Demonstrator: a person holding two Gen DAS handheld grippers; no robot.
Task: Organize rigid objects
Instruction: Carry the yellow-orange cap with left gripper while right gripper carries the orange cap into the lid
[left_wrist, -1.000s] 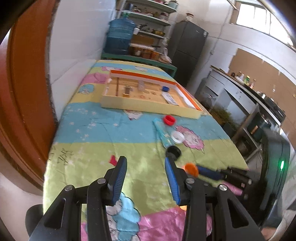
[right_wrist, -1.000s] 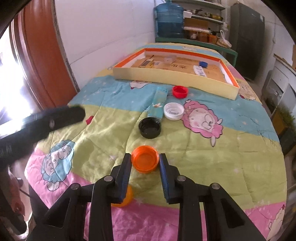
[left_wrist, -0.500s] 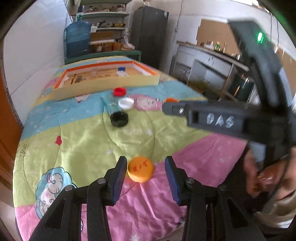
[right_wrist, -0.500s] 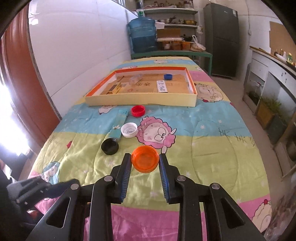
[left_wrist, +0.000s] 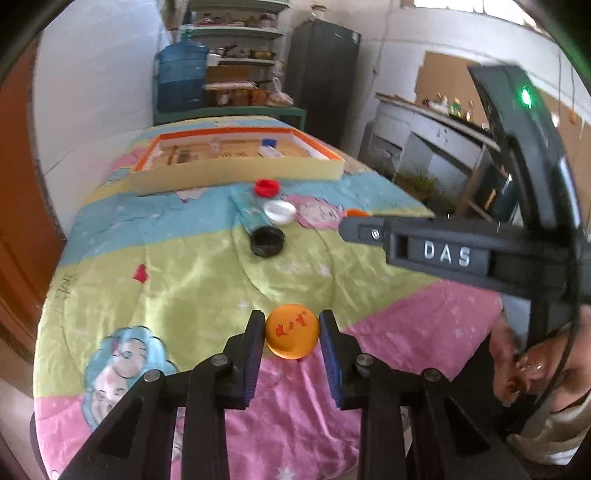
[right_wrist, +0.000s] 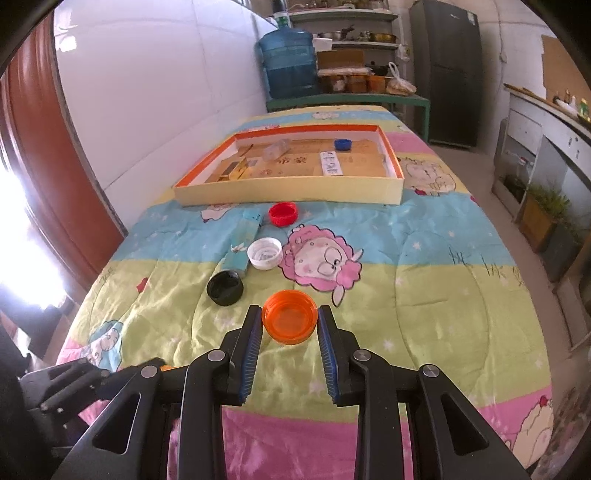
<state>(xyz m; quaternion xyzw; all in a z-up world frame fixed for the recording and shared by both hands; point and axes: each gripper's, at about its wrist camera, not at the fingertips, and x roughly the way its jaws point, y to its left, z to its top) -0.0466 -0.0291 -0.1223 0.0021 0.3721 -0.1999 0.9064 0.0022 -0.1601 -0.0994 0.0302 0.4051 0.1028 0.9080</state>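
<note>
Between the left tongs' (left_wrist: 291, 325) blue pads sits a yellow cap (left_wrist: 292, 336), closed side up with red characters on top. It lies on the pink band of the quilt (left_wrist: 192, 280); both pads seem to touch its rim, so the tongs look closed on it, though the left pad's contact is hard to judge. Ahead of these tongs, on the green band, a black cap (left_wrist: 266, 242) rests open side up against the near end of a teal box (left_wrist: 249, 214). A white cap (left_wrist: 279, 211) lies just right of that box, and a red cap (left_wrist: 266, 187) sits beyond it, near the front wall of the tray (left_wrist: 236, 179). To the right, the other tool crosses the view — the right tongs (left_wrist: 356, 214) show an orange cap (left_wrist: 356, 213) at their tips.

From the right wrist, the left tool shows only as a dark shape at the lower left. The right tongs (right_wrist: 290, 325) grip the orange cap (right_wrist: 290, 321) by its rim, hollow side up, above the green band. Ahead and to the left lie the black cap (right_wrist: 225, 287), teal box (right_wrist: 242, 243), white cap (right_wrist: 265, 253) and red cap (right_wrist: 283, 214). Farther ahead stands the tray (right_wrist: 288, 194) with its orange rim — inside it a blue cap (right_wrist: 342, 144) lies toward the far right, with a clear item, a white strip and small boxes to its left.
</note>
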